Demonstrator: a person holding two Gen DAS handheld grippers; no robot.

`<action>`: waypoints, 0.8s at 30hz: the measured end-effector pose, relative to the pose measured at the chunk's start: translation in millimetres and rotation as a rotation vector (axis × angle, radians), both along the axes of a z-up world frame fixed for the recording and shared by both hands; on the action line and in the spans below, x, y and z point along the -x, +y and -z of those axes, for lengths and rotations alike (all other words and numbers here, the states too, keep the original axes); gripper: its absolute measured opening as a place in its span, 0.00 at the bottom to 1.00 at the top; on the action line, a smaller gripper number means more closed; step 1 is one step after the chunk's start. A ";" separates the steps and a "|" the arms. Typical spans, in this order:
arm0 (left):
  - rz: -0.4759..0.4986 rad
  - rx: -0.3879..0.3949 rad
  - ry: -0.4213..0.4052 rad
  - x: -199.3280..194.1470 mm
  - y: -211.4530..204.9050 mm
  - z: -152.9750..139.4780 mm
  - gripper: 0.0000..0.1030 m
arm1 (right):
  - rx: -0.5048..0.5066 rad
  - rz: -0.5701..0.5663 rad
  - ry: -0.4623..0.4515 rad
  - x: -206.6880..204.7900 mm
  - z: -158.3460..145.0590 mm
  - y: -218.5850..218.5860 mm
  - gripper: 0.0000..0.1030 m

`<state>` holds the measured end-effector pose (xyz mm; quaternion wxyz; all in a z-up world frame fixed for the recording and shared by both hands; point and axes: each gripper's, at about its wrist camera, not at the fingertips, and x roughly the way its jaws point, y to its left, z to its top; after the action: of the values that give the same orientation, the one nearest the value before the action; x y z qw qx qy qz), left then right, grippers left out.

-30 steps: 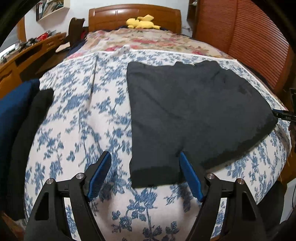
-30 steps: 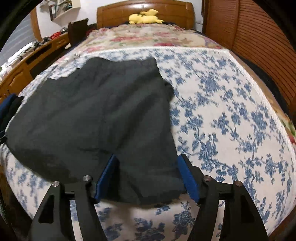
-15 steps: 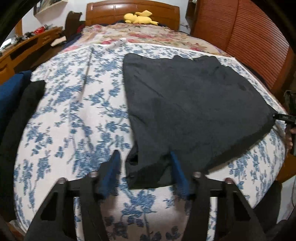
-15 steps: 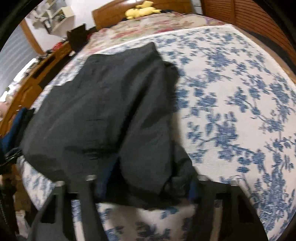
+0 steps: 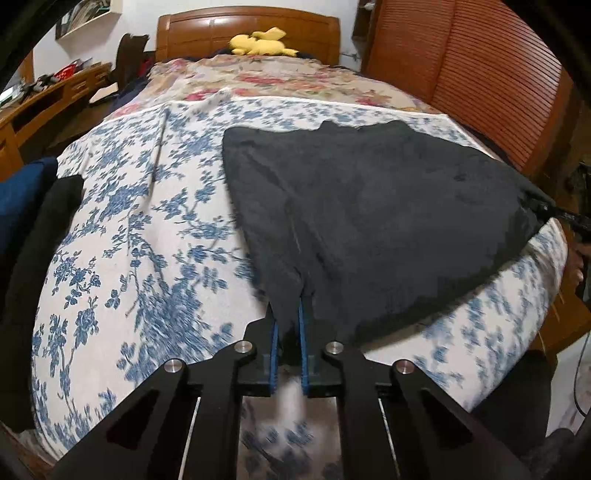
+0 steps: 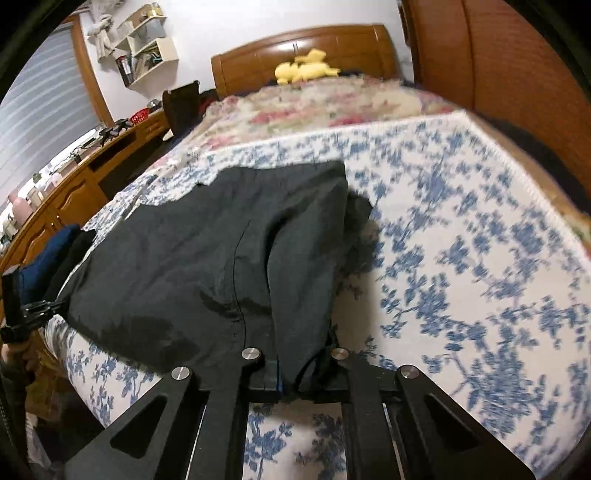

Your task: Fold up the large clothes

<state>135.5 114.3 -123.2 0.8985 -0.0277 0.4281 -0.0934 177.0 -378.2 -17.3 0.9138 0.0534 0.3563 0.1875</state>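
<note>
A large black garment (image 5: 369,221) lies spread on the blue-flowered bedspread (image 5: 147,240). My left gripper (image 5: 288,325) is shut on the garment's near left corner, the cloth pinched between the blue pads. In the right wrist view the same garment (image 6: 221,258) lies to the left, and my right gripper (image 6: 295,373) is shut on its near right corner, which is lifted and bunched. The right gripper's tip (image 5: 546,210) shows at the garment's far right edge in the left wrist view. The left gripper (image 6: 33,310) shows at the left edge of the right wrist view.
A yellow plush toy (image 5: 262,42) lies by the wooden headboard (image 5: 247,26). A wooden desk (image 6: 74,184) runs along the left. Dark blue and black clothes (image 5: 29,206) are piled at the bed's left edge. A wooden slatted wall (image 5: 480,85) stands on the right.
Both grippers have gone from open around the garment's near corners to shut on them. The corners have lifted and the cloth has pulled taut between them.
</note>
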 end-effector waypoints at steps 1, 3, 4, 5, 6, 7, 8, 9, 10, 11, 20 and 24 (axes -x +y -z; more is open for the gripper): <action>0.007 0.004 -0.003 5.4 -2.4 -3.5 0.09 | 0.006 0.000 0.000 6.4 -1.6 -3.7 0.07; 0.012 0.014 -0.006 14.3 -5.0 -8.7 0.09 | 0.011 0.004 0.008 18.4 -1.5 -10.7 0.07; 0.010 0.020 -0.008 21.5 -6.6 -11.6 0.09 | 0.011 0.005 0.015 24.4 -1.7 -12.5 0.07; 0.008 0.021 -0.009 25.4 -7.8 -13.3 0.09 | 0.021 0.004 0.015 32.0 -2.4 -15.5 0.07; 0.006 0.019 -0.008 28.1 -8.9 -14.1 0.09 | 0.032 0.002 0.017 37.1 -2.4 -16.4 0.07; 0.002 0.014 -0.008 31.4 -9.9 -14.4 0.09 | 0.042 -0.001 0.023 42.6 -0.6 -17.5 0.08; -0.003 0.007 -0.005 33.1 -10.9 -14.2 0.09 | 0.049 -0.002 0.031 44.5 0.9 -17.9 0.08; -0.004 -0.001 -0.005 32.9 -11.8 -13.9 0.09 | 0.057 -0.002 0.033 47.8 2.0 -18.0 0.09; -0.007 -0.013 -0.010 32.9 -13.3 -14.2 0.09 | 0.072 -0.002 0.029 50.8 2.9 -17.3 0.10; -0.008 -0.015 -0.015 33.1 -13.7 -14.6 0.09 | 0.091 0.003 0.028 48.3 -0.1 -16.2 0.11; -0.082 0.010 -0.063 21.1 2.0 -23.4 0.41 | 0.178 0.066 -0.087 34.1 -34.9 -4.0 0.43; -0.098 0.012 -0.070 14.4 8.1 -25.3 0.71 | 0.177 0.050 -0.142 13.0 -53.4 6.8 0.56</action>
<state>121.1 122.4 -97.8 0.9163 -0.0506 0.3938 -0.0525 164.0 -371.4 36.1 0.9423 -0.0319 0.3043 0.1360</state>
